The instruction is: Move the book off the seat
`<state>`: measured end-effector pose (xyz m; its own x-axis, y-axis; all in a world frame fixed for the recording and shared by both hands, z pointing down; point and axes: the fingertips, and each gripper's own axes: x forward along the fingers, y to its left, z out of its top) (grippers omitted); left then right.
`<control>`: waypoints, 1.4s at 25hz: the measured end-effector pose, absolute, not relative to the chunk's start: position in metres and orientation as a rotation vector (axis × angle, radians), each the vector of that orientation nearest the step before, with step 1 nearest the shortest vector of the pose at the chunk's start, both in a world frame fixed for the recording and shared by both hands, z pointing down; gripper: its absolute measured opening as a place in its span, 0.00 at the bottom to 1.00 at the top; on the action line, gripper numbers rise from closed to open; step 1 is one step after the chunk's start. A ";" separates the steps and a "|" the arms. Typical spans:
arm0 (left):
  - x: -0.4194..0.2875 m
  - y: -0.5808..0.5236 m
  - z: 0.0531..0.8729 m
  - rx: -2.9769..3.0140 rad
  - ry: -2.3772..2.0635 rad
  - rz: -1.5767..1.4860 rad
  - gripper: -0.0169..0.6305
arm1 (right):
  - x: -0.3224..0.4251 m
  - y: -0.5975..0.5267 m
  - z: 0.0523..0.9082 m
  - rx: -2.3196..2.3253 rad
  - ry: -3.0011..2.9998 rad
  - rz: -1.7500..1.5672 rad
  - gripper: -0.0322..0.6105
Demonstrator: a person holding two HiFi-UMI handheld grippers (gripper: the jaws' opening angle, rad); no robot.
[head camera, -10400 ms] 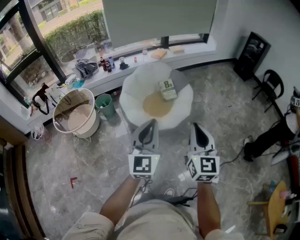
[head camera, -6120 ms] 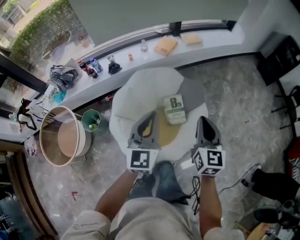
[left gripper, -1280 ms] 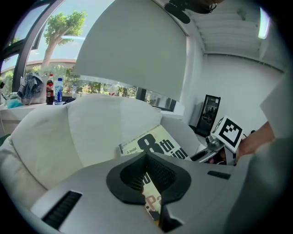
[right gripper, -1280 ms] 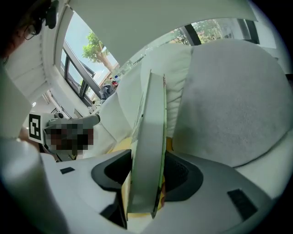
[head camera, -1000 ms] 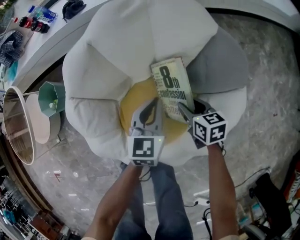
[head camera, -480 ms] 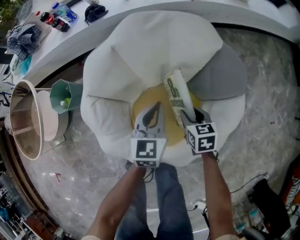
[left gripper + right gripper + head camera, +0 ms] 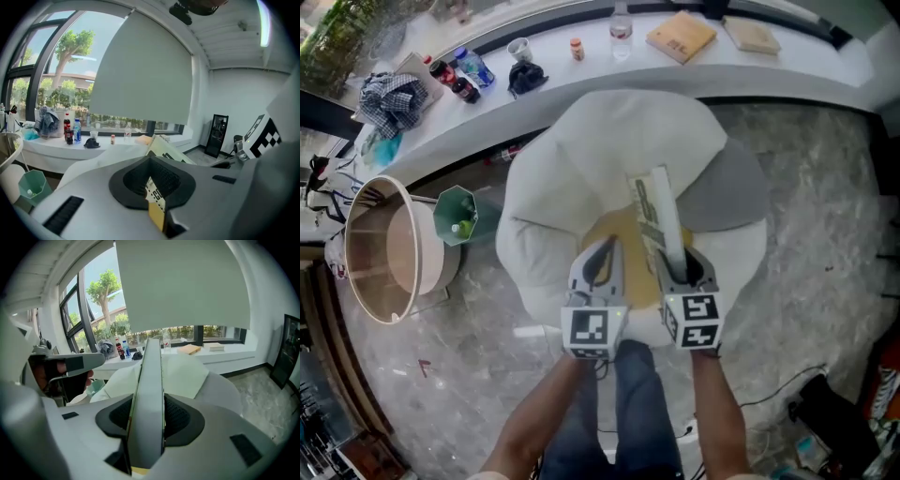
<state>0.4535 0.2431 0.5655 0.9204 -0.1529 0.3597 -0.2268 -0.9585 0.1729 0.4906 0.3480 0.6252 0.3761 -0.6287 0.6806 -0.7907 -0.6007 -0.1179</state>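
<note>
left gripper (image 7: 600, 251): lower centre, jaws together, holding nothing
book (image 7: 656, 220): centre frame, edge-up, tilted over the seat (image 7: 572, 159)
right gripper (image 7: 679, 270): clamped on the book's near end
done: gripped, looks raised off the seat
left: carry clear, set down elsewhere

Matt cloth seat (image 7: 581, 159), glossy paper book (image 7: 657, 212), polished stone floor (image 7: 825, 267)

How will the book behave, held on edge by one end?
The book looks like a thin paperback, so probably light. It stands straight out of the right claw without sagging, so likely stiff enough edge-up; turned flat it may droop. Gripped at one end only, it might pivot if swung.
</note>
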 end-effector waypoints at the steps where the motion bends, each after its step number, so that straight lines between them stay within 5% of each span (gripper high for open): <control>1: 0.451 0.241 0.549 2.870 -0.299 0.489 0.03 | 0.489 0.347 0.607 2.426 -1.265 1.018 0.32; 21: 0.397 0.238 0.224 3.015 -0.422 0.074 0.03 | 0.463 0.350 0.229 2.740 -1.349 0.389 0.32; 35: 0.329 0.234 0.145 3.063 -0.689 -0.039 0.03 | 0.425 0.354 0.150 2.720 -1.575 0.176 0.32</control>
